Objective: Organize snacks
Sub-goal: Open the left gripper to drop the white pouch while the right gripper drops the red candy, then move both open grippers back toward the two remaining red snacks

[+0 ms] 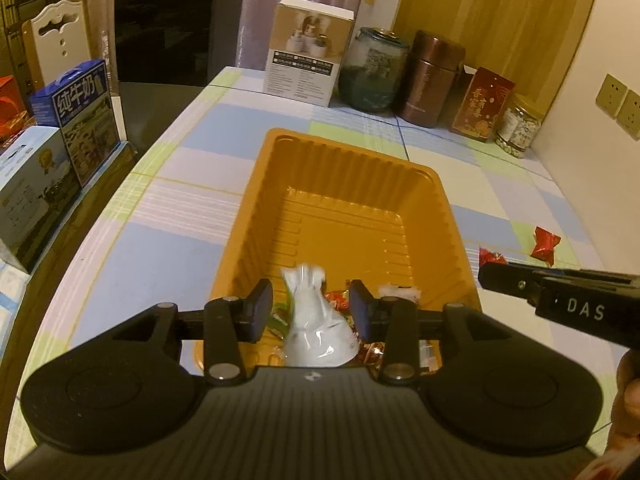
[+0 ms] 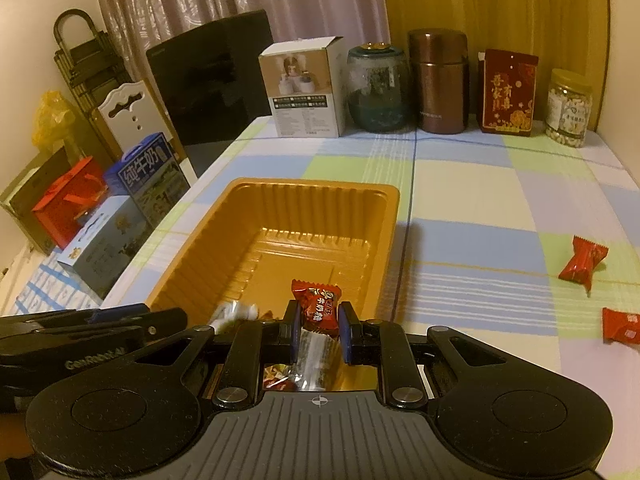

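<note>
Left gripper (image 1: 311,309): jaws apart over a white wrapped snack (image 1: 316,322), blurred, contact unclear, above the near end of the orange tray (image 1: 256,184). Right gripper (image 2: 319,330): clamped on a red candy (image 2: 318,305), over the tray's near end. Two more red candies (image 2: 582,265) on the checked tablecloth (image 2: 472,208), at three o'clock from the tray.

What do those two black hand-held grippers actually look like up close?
Both are matte black. The left gripper and right gripper each have two round discs flanking a ribbed central plate with a small crosshair mark, silver rivets on jointed links, and blue pads on the fingers. White lettering shows on their sides: "DAS" on the right, "GenRobot.AI" on the left. No cables visible.
</note>
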Available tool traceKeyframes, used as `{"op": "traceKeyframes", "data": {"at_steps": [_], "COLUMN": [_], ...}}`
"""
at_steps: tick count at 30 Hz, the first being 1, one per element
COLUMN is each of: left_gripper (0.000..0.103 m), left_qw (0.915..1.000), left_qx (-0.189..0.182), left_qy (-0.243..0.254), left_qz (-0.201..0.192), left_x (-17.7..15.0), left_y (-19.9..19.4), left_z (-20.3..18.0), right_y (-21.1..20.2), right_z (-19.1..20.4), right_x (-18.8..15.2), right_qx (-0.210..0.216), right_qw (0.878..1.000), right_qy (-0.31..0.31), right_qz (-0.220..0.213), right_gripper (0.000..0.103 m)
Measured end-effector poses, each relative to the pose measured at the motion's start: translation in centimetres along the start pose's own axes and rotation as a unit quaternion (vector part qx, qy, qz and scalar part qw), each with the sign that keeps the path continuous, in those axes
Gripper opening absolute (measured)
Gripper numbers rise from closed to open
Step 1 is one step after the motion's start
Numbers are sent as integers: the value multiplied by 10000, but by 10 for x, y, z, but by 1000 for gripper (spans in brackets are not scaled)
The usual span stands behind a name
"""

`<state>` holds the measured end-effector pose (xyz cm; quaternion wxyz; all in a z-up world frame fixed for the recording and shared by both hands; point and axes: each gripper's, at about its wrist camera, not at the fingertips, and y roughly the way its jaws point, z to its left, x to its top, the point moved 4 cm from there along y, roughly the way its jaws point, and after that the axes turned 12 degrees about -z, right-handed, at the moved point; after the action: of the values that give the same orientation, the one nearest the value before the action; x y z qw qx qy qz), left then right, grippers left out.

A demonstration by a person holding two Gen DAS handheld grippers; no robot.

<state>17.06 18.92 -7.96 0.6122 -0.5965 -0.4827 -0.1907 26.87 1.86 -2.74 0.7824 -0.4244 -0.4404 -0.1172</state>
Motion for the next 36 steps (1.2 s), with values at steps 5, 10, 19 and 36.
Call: {"op": "traceKeyframes", "data": {"at_steps": [5,10,19,36], "left_gripper": [38,38,44,50], "left_qw": [10000,10000,10000,9997], "left_qx": [1,13,59,-157], "left_qy": [-14,1,-1,148], "left_qz": [-44,-37,-13,-128], "left_x": [3,5,6,4], "left_y": [-8,-12,-13,-41], "left_z": [2,3,8,-13], "right_y": [-1,-1,0,-57], "right_z": [5,9,17,-27], "right_x": [-2,0,15,-15], "right_qx": [43,79,290,-335], "right_qw": [10000,10000,9989,9959], "right_qy": [7,34,251,813], "right_qz": [12,-20,-253,-210], "right_gripper": [20,20,21,38]}}
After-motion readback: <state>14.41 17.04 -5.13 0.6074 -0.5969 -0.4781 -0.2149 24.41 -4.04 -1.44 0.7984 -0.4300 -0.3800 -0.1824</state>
